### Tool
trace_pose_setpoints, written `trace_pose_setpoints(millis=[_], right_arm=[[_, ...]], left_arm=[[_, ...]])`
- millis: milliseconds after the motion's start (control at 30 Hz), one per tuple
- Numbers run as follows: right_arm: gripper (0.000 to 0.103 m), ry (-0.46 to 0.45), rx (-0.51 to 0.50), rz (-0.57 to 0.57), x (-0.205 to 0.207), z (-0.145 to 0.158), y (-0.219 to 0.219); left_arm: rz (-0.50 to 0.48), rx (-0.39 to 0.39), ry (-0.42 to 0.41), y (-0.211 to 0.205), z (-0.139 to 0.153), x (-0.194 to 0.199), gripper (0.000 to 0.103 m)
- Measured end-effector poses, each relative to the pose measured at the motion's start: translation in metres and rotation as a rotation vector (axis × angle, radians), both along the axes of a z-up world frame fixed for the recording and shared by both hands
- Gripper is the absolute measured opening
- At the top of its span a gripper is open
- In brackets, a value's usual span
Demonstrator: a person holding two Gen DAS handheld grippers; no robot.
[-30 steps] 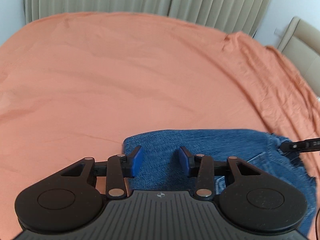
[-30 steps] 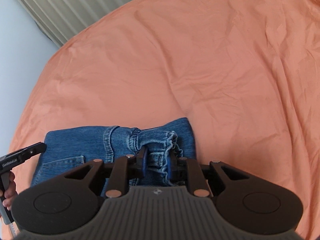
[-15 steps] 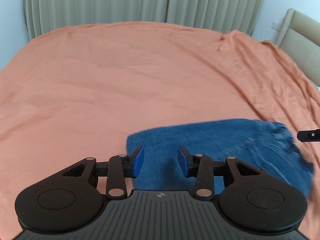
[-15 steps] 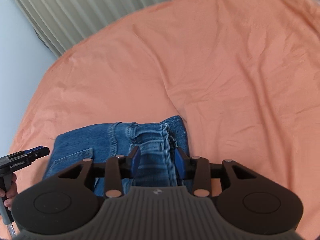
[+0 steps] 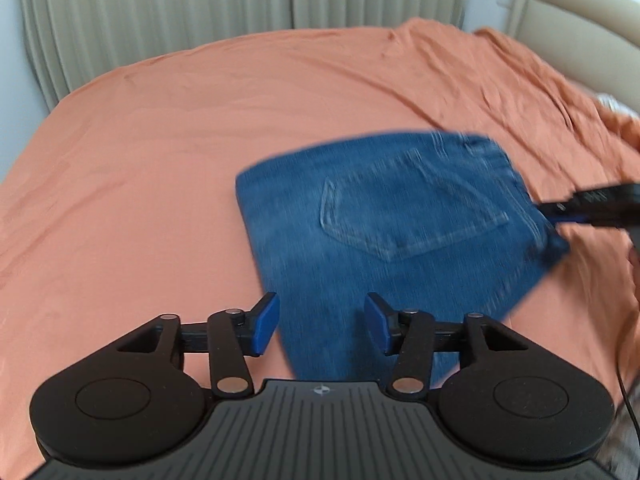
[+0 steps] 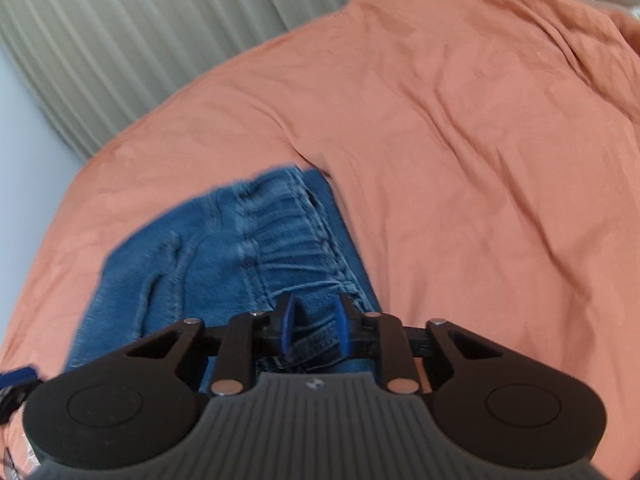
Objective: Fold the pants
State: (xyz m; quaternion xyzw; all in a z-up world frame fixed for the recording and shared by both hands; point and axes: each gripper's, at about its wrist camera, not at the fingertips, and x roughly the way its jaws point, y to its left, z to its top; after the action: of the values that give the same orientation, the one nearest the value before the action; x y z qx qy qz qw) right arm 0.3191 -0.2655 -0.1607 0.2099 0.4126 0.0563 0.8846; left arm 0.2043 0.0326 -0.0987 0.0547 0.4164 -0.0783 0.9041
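The blue denim pants [image 5: 384, 236] lie folded into a compact rectangle on the orange bed sheet [image 5: 160, 152], a back pocket facing up. My left gripper [image 5: 322, 326] is open and empty, above the near edge of the pants. My right gripper [image 6: 314, 328] has its pads set apart over the waistband end of the pants [image 6: 256, 248], with denim between them; they do not pinch it. The right gripper also shows in the left wrist view [image 5: 588, 206] at the pants' right edge. Both views are blurred by motion.
The orange sheet [image 6: 460, 140] covers the whole bed and is wrinkled toward the right. Pleated beige curtains [image 5: 180, 8] hang behind the bed. A beige headboard [image 5: 580, 12] stands at the far right.
Both grippers have pulled up and back from the pants. The right gripper, shut on the denim hem a second ago, opened and stays loose. The folded pants lie farther out in both views.
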Motion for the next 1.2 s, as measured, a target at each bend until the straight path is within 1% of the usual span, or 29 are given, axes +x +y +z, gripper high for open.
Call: trace_pose_setpoints(millis=[67,167,267,333,367,400,433,467,500,533,567,600,667,700,733,767,833,933,1000,1100,1200], right_arm=[[0.016,-0.013,0.0,0.008,0.002,-0.009,-0.001],[0.016,-0.023,0.0,0.009,0.005,-0.01,-0.001],[0.016,-0.037,0.005,0.0,0.003,-0.013,-0.002],[0.016,-0.04,0.006,0.004,0.003,-0.013,-0.002],[0.016,-0.04,0.014,0.003,0.003,-0.014,-0.003],[0.016,-0.039,0.025,0.0,0.001,-0.014,-0.005],[0.016,-0.039,0.036,-0.002,0.0,-0.014,-0.006],[0.016,-0.039,0.046,-0.003,-0.001,-0.015,-0.008],[0.016,-0.039,0.056,-0.005,0.0,-0.016,-0.009],[0.016,-0.039,0.062,-0.005,0.0,-0.016,-0.01],[0.016,-0.04,0.066,-0.004,0.001,-0.017,-0.011],[0.016,-0.04,0.07,-0.005,0.001,-0.017,-0.011],[0.016,-0.039,0.077,-0.006,0.001,-0.018,-0.012],[0.016,-0.039,0.08,-0.006,0.001,-0.018,-0.013],[0.016,-0.037,0.079,-0.006,0.002,-0.019,-0.013],[0.015,-0.034,0.078,-0.004,0.002,-0.019,-0.013],[0.014,-0.025,0.081,0.0,0.003,-0.02,-0.012],[0.014,-0.023,0.073,0.008,0.005,-0.02,-0.011],[0.014,-0.021,0.072,0.011,0.006,-0.022,-0.011],[0.013,-0.009,0.071,0.015,0.009,-0.024,-0.013],[0.013,-0.009,0.07,0.016,0.01,-0.025,-0.013]], left_arm=[[-0.019,0.033,0.006,-0.002,-0.003,-0.013,0.068],[-0.045,0.101,0.043,-0.007,-0.012,-0.027,0.068],[-0.068,0.149,0.054,-0.015,-0.019,-0.04,0.068],[-0.066,0.211,0.053,-0.021,-0.027,-0.044,0.068],[-0.07,0.243,0.056,-0.024,-0.032,-0.045,0.066],[-0.071,0.273,0.057,-0.027,-0.037,-0.046,0.064],[-0.068,0.304,0.053,-0.03,-0.042,-0.046,0.052],[-0.066,0.314,0.049,-0.032,-0.044,-0.046,0.045],[-0.064,0.309,0.04,-0.034,-0.045,-0.047,0.04],[-0.072,0.312,0.029,-0.037,-0.044,-0.048,0.03],[-0.088,0.341,0.012,-0.043,-0.043,-0.051,0.024],[-0.11,0.394,-0.015,-0.05,-0.041,-0.055,0.023],[-0.168,0.525,-0.079,-0.062,-0.037,-0.067,0.02],[-0.196,0.577,-0.091,-0.065,-0.037,-0.071,0.02],[-0.217,0.612,-0.083,-0.065,-0.038,-0.073,0.019],[-0.228,0.626,-0.066,-0.063,-0.04,-0.073,0.018],[-0.233,0.612,-0.01,-0.055,-0.049,-0.069,0.018],[-0.237,0.589,0.048,-0.052,-0.068,-0.065,0.018],[-0.225,0.559,0.094,-0.049,-0.077,-0.058,0.018],[-0.206,0.488,0.159,-0.041,-0.078,-0.046,0.018],[-0.189,0.425,0.204,-0.032,-0.068,-0.038,0.019]])
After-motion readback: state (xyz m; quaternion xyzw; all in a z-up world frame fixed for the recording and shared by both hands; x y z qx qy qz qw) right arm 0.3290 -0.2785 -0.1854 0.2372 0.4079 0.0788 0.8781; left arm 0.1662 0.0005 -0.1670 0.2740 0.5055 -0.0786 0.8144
